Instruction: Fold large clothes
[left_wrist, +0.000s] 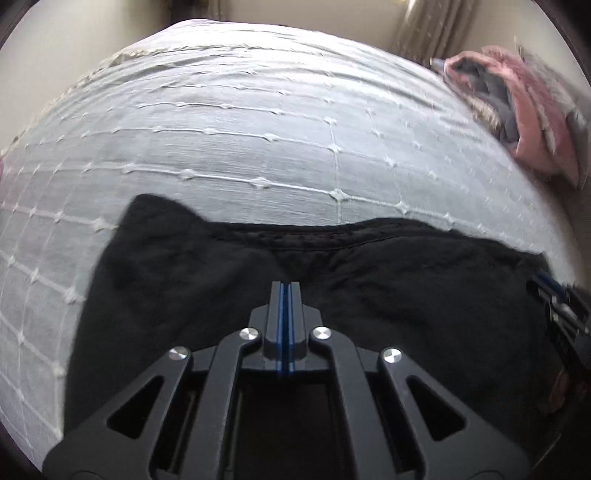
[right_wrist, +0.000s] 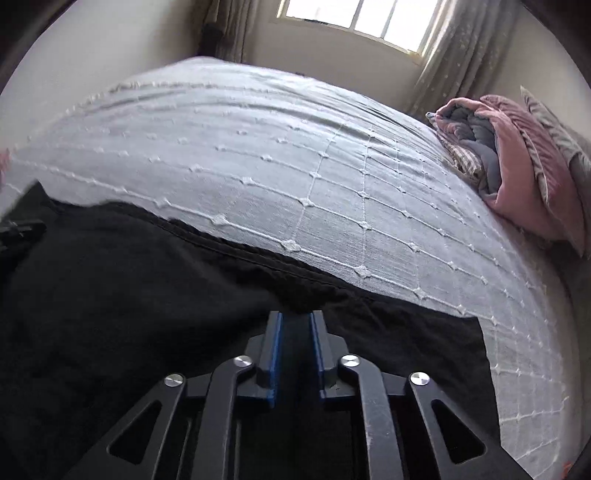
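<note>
From the left wrist, the left gripper (left_wrist: 285, 286) points down over a black garment (left_wrist: 192, 280) that lies flat on the near part of a bed, on a pale grey bedspread (left_wrist: 240, 140) with a stitched white grid. Its two fingers are pressed together, blue pads meeting, and no cloth shows between them; the tips hover over the dark fabric just short of a stitched seam that runs across the garment's far edge. At the right edge of this view the right gripper (left_wrist: 561, 306) shows in part over the same garment. Farther back on the right, a folded pink and grey quilt (left_wrist: 517, 110) sits on the bed, well apart from the garment, with a curtain (left_wrist: 432, 29) behind it.

From the right wrist, the right gripper (right_wrist: 296, 317) stands with its fingers spread, a clear gap between the blue pads, nothing pinched. The black garment (right_wrist: 129, 295) fills the lower left beneath it, its hemmed edge running diagonally across the bedspread (right_wrist: 295, 155). The quilt (right_wrist: 509, 170) lies at the far right, near a window (right_wrist: 354, 18) flanked by curtains (right_wrist: 454, 59)
</note>
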